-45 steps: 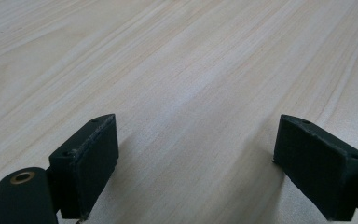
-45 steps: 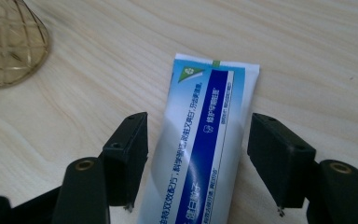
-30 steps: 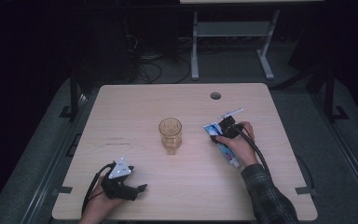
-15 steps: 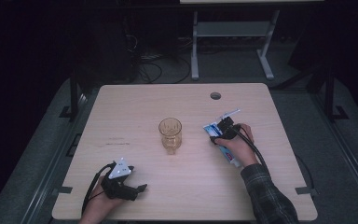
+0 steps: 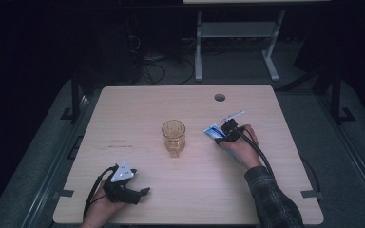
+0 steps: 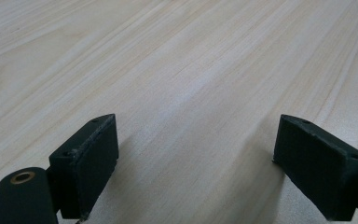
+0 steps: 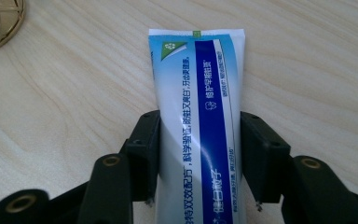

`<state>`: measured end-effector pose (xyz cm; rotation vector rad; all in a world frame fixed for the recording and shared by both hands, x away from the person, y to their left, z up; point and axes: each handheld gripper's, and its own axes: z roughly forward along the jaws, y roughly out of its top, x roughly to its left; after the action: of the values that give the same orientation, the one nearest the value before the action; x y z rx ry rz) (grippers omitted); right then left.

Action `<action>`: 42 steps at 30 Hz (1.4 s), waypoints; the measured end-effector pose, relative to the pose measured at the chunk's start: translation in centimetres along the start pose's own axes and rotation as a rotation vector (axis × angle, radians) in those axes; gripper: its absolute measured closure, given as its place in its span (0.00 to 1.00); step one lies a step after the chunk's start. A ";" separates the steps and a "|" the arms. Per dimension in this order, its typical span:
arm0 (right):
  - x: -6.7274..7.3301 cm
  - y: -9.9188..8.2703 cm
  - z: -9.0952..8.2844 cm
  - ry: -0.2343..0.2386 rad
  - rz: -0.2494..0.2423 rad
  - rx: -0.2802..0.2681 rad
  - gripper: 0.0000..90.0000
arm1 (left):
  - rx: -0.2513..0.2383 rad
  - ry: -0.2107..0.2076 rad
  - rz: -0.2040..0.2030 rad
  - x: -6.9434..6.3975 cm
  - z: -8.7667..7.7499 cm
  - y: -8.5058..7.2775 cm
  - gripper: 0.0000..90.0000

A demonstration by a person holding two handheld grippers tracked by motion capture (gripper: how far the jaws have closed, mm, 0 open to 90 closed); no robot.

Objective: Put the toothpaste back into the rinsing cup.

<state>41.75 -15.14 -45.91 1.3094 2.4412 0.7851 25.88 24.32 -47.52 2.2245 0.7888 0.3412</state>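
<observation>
right gripper view: right hand-held gripper (image 7: 200, 158) has just been closing on the toothpaste tube (image 7: 198, 116); both pads sit against the tube's sides at mid-length, tube lying flat on the desk (image 7: 307, 56), likely so it lifts level. the tube lies just right of the glass cup (image 5: 173, 137), apart from it; the cup is the one obstacle leftward. left hand-held gripper (image 6: 200, 163) rests wide apart and empty, well to the cup's near left.

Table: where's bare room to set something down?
Free: the whole far strip of the table behind the glass, and the left half between glass and left gripper. Crowded: right of the glass, where the right gripper closes on the toothpaste tube.
</observation>
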 end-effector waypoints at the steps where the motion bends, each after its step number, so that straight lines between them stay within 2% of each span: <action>1: 0.0 0.0 0.0 -0.001 0.000 0.000 0.59 | 0.000 0.000 0.000 0.0 0.0 0.0 0.15; 6: -0.1 0.0 -0.1 -0.001 0.006 -0.001 0.65 | 0.000 0.000 0.000 0.0 0.0 0.0 0.15; 10: -0.3 0.0 -0.5 0.015 0.024 -0.020 0.75 | 0.000 0.000 0.000 0.0 0.0 0.0 0.15; 13: -0.5 0.0 -0.7 0.028 0.038 -0.026 0.77 | 0.000 0.000 0.000 0.0 0.0 0.0 0.15; 22: -1.0 -0.3 -1.0 0.055 0.070 -0.052 0.80 | 0.000 -0.001 0.001 0.0 0.0 0.0 0.15; 33: -1.2 -1.1 -2.2 0.093 0.087 -0.126 0.81 | 0.000 -0.001 0.001 0.0 0.0 0.0 0.15; 42: -1.4 -1.2 -3.7 0.144 0.108 -0.191 0.81 | -0.001 -0.001 0.000 0.0 0.0 0.0 0.15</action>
<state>40.02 -18.02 -43.60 1.3631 2.3462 1.1465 25.88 24.32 -47.52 2.2239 0.7875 0.3406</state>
